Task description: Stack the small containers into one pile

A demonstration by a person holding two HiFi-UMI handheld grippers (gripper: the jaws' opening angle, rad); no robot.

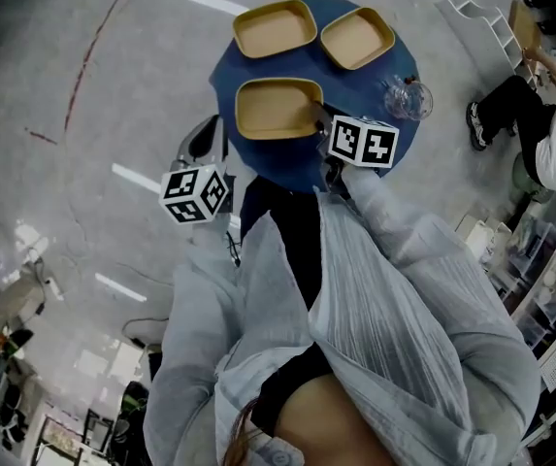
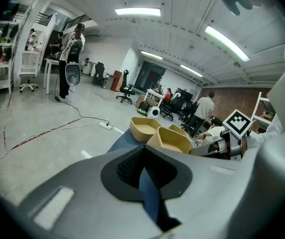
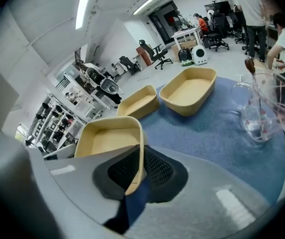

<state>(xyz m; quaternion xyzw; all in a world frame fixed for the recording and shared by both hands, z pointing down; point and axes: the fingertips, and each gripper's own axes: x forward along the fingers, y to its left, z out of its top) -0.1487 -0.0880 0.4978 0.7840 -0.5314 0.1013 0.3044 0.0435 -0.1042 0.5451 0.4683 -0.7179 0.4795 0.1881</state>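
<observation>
Tan container (image 1: pixel 276 107) at the near edge of the round blue table (image 1: pixel 394 66) has its rim pinched in the right gripper's (image 1: pixel 318 122) clenched jaws. Second container (image 1: pixel 275 28) and third container (image 1: pixel 357 37) lie side by side at the table's far edge. Left gripper (image 1: pixel 203 142) hovers off the table's near-left edge, jaws pressed together, empty.

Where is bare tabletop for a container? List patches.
Bare: the blue table between the gripped container, the far right container and the glass pitcher. Crowded: the far edge, where the far left container sits close beside the right one.
</observation>
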